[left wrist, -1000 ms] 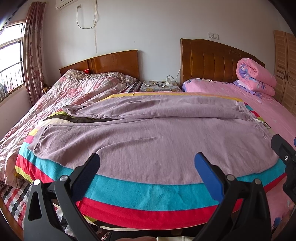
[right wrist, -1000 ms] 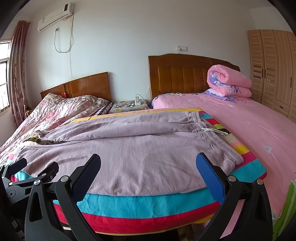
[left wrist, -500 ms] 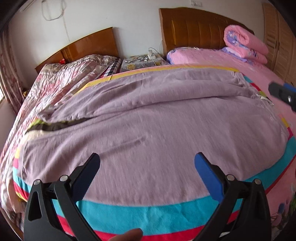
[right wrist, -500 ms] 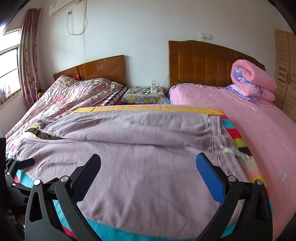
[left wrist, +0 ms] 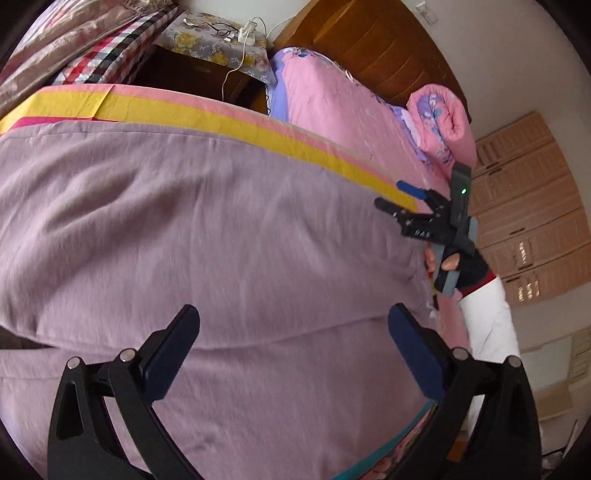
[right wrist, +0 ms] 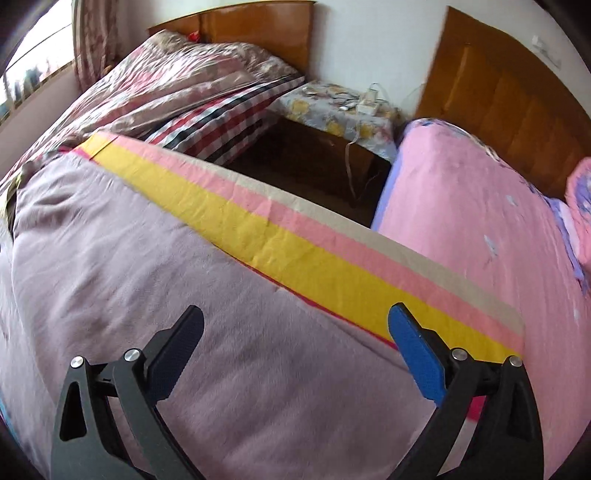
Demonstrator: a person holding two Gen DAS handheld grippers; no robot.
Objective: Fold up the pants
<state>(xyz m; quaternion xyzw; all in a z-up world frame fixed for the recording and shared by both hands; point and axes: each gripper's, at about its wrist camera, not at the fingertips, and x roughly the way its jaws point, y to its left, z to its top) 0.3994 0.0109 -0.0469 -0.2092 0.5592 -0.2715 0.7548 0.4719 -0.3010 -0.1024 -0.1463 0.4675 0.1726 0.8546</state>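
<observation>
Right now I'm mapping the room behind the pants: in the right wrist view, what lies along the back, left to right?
Window → floral quilt bed → nightstand → pink bed.

Two wooden headboards (right wrist: 258, 33) are set against a white wall (right wrist: 373, 44) ahead of the gripper, with a cloth-covered nightstand (right wrist: 343, 110) between them. A window (right wrist: 33, 70) is seen far left, a louvred wardrobe (left wrist: 532, 229) right.
</observation>
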